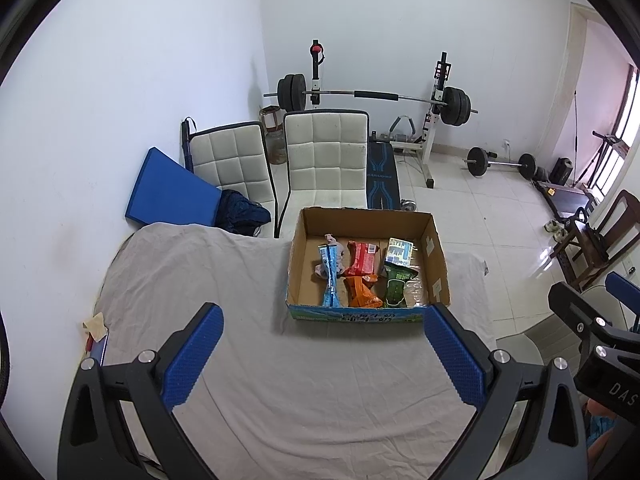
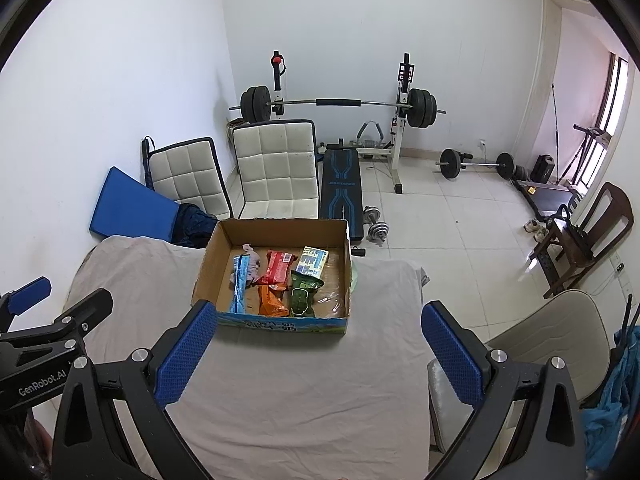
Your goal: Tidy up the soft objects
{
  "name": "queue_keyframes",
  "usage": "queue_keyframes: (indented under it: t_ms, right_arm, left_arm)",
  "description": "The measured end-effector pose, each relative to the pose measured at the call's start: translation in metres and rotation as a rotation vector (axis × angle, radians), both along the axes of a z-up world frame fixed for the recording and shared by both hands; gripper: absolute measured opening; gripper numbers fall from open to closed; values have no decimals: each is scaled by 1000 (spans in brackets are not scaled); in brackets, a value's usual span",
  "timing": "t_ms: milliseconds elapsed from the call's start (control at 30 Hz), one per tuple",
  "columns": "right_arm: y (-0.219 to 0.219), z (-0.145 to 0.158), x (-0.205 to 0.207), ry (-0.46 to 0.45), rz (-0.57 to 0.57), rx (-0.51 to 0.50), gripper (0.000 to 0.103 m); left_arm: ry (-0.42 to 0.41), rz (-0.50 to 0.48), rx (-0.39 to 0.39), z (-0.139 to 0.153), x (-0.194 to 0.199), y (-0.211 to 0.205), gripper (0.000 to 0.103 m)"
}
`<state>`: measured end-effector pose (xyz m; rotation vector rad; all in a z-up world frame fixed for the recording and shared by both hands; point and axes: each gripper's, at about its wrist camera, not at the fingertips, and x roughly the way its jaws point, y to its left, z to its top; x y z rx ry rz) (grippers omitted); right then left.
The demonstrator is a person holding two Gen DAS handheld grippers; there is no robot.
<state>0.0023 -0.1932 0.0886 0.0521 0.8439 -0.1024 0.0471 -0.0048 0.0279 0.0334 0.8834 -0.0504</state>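
Snack packets (image 1: 362, 276) inside cardboard box (image 1: 366, 222), beyond both grippers; left gripper (image 1: 324, 354), right gripper (image 2: 320, 354) jaws spread, empty.

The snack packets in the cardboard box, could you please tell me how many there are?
5: blue packet at left, red packet and orange packet mid-box, green packet and white-blue packet at right. The grey cloth may hide more.

A box (image 1: 366, 270) sits on the table (image 1: 248, 360) ahead of the left gripper's fingers (image 1: 194, 356), nearer the right one. Packets (image 1: 362, 258) lie side by side in it. Two chairs (image 1: 324, 160) stand behind the table.
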Motion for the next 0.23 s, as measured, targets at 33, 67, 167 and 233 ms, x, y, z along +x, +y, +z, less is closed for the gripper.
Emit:
queue_keyframes:
  t_ms: [33, 67, 167, 233]
  right_arm:
    - [0, 0, 0, 0, 0, -3, 103]
    - [1, 0, 0, 2, 0, -2, 103]
    - [2, 1, -2, 1, 0, -2, 103]
    - [2, 1, -2, -1, -2, 0, 103]
  left_arm:
    - [-1, 1, 0, 0, 0, 0, 103]
    - [-1, 1, -1, 0, 0, 0, 103]
    - [-2, 0, -3, 0, 0, -1, 103]
    - [-4, -2, -1, 1, 0, 0, 103]
